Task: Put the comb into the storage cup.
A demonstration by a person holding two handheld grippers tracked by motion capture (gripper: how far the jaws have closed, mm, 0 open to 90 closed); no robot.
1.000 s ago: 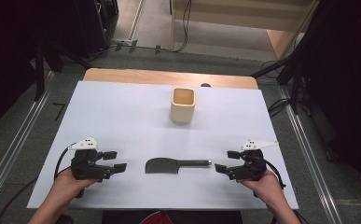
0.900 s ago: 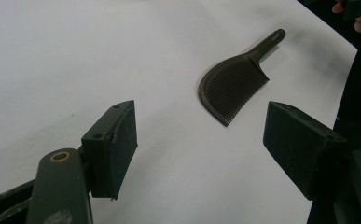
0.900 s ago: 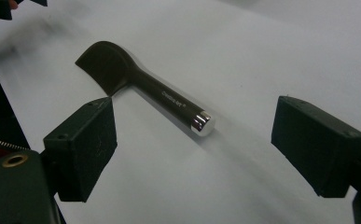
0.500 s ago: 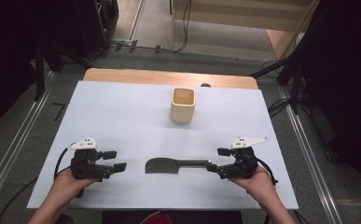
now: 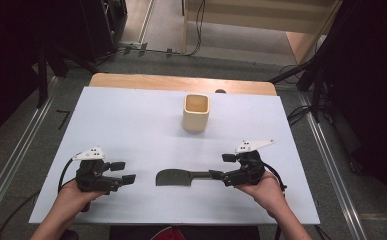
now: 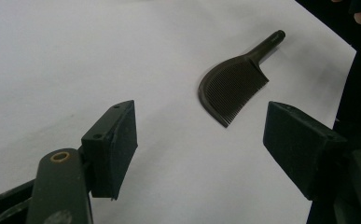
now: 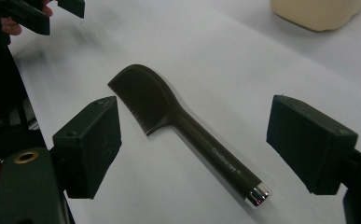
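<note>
The counter (image 5: 131,125) under its white sheet is the widest thing before me, and on it the cream cup (image 5: 196,112) stands upright toward the far side, well apart from the work. Nearer me lies the comb (image 5: 173,178), flat on the sheet between my two hands, its toothed head toward my left and its round handle pointing to my right. My right hand-held gripper (image 5: 220,175) is at the handle's end, jaws standing wide with one on either side of the handle and neither pad pressing on it; the jaws have just been closing a little, with the handle between them but not yet gripped. My left hand-held gripper (image 5: 126,172) waits near the comb's head, also wide apart and holding nothing. To do this well, I judge I should bring the right one lower and squarer to the handle, so the pads meet its sides around the middle (the shiny tip (image 7: 258,194) looks slick and would likely slip), then close gently and evenly before lifting. The handle is thin and lies flat, so I would keep the pads (image 7: 90,144) close to the sheet without scraping it.
</note>
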